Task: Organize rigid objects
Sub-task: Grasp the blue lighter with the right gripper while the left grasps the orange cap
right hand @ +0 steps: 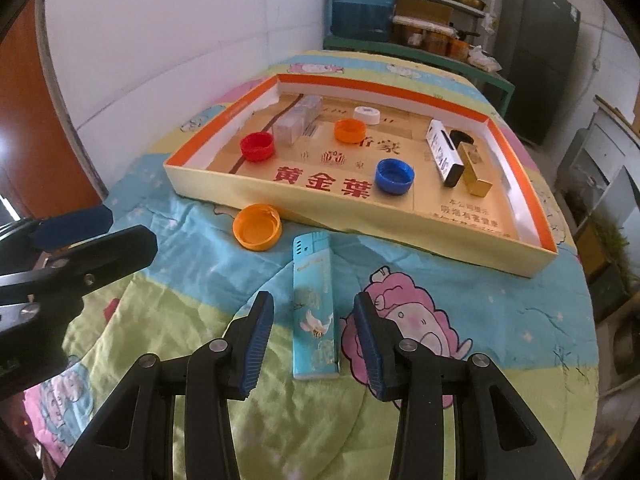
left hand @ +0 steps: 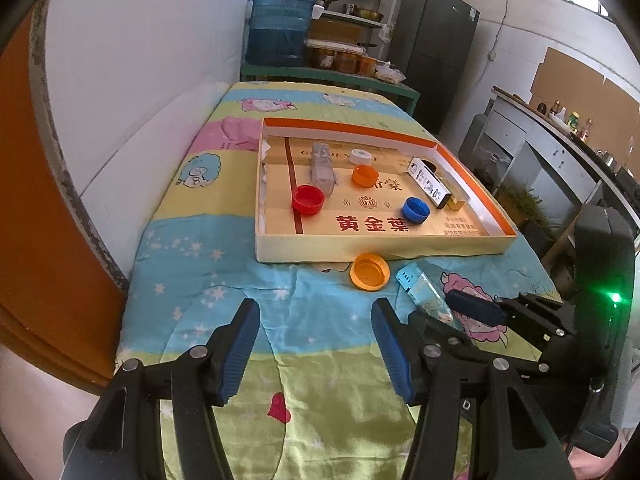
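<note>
A shallow cardboard tray (right hand: 304,204) (left hand: 360,250) lies on the cartoon-print cloth. It holds a red cap (right hand: 258,146), an orange cap (right hand: 351,130), a blue cap (right hand: 394,176), a white cap (right hand: 367,114), a clear box (right hand: 298,118) and small boxes (right hand: 444,152). A yellow-orange cap (right hand: 257,226) (left hand: 370,271) and a light-blue lighter (right hand: 314,306) (left hand: 424,292) lie on the cloth in front of the tray. My right gripper (right hand: 314,338) is open, its jaws on either side of the lighter's near half. My left gripper (left hand: 316,354) is open and empty, short of the yellow-orange cap.
A white wall runs along the left of the table. A blue water jug (left hand: 280,24), shelves with pots and a dark fridge (left hand: 436,40) stand behind it. A counter (left hand: 560,136) lies to the right. The right gripper's body (left hand: 532,316) shows in the left wrist view.
</note>
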Available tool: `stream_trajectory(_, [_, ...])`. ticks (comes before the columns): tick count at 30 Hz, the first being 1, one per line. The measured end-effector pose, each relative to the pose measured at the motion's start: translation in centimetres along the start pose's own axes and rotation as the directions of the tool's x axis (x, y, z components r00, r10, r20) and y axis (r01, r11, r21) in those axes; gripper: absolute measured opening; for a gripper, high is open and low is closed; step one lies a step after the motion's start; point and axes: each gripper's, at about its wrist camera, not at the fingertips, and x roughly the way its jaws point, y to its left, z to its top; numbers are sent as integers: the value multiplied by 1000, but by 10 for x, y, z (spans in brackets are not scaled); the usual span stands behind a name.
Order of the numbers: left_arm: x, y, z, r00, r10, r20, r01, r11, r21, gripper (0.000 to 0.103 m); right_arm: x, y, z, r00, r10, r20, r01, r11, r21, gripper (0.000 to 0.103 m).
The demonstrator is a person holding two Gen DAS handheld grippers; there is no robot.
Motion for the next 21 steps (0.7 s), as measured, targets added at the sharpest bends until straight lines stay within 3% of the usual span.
stream_trajectory(2, [3, -1, 1, 1000, -3, -6, 3, 1000, 3, 58, 2, -1, 1, 1000, 3, 3, -3, 1000, -2, 23])
stream_trajectory(13, [35, -29, 10, 997, -55, -54, 58, 997, 57, 58, -20, -28, 0, 998, 12, 63, -17, 997, 76, 22])
stream_trajectory(21, [65, -43, 15, 997, 11, -71, -4, 995, 97, 58, -39, -53, -8, 995, 5, 98, -19, 991, 135, 22])
